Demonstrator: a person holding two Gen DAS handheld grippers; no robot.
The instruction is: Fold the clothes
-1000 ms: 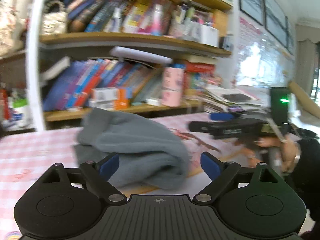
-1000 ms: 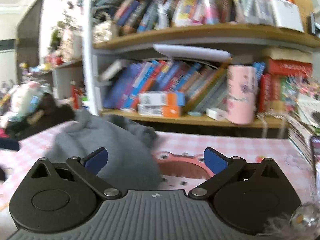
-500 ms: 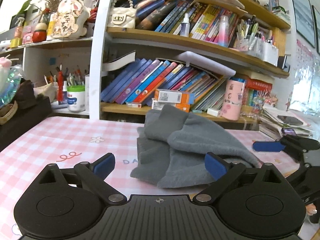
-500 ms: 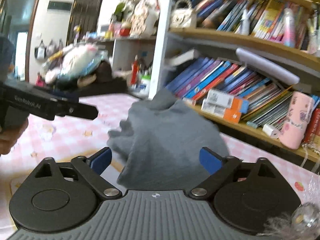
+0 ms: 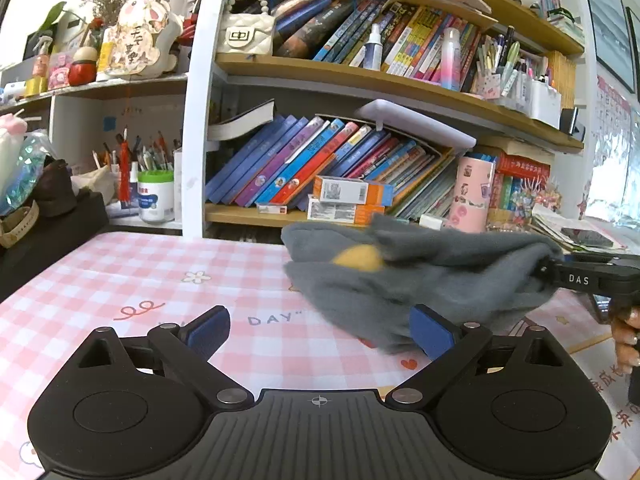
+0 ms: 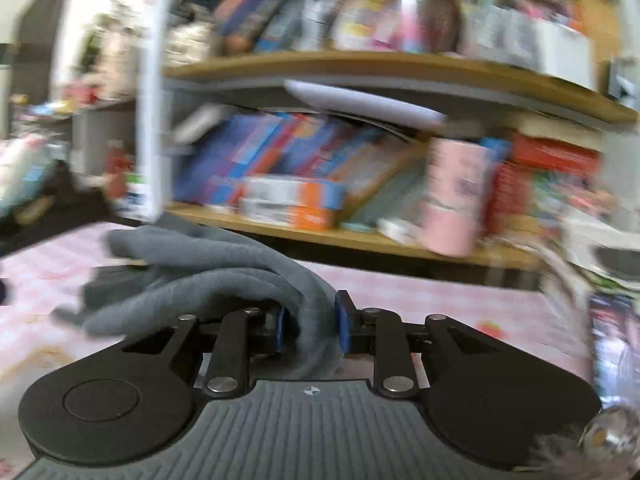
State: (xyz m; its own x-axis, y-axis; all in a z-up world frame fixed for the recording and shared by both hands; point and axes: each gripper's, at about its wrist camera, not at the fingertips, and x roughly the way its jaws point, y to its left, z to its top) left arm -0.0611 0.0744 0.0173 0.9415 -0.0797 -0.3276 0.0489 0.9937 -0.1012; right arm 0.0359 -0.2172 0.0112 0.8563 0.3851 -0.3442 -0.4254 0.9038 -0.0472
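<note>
A grey fleece garment [image 5: 420, 276] with a yellow patch lies bunched on the pink checked tablecloth [image 5: 160, 280], right of centre in the left wrist view. My left gripper [image 5: 320, 330] is open and empty, its right fingertip at the garment's near edge. My right gripper [image 6: 310, 328] is shut on a thick fold of the grey garment [image 6: 208, 276], which trails off to the left. The right gripper also shows in the left wrist view [image 5: 560, 270], clamped on the garment's right end. The right wrist view is blurred.
A bookshelf [image 5: 360, 72] crowded with books stands right behind the table. A pink tumbler [image 5: 472, 192] and orange boxes [image 5: 348, 200] sit on its lowest shelf. A white jar [image 5: 155, 196] and dark bags [image 5: 48, 216] stand at the left. Papers are stacked at the right [image 5: 580, 232].
My right gripper has shut on the grey garment and is pulling it to the right. My left gripper has stayed open and swung a little left.
</note>
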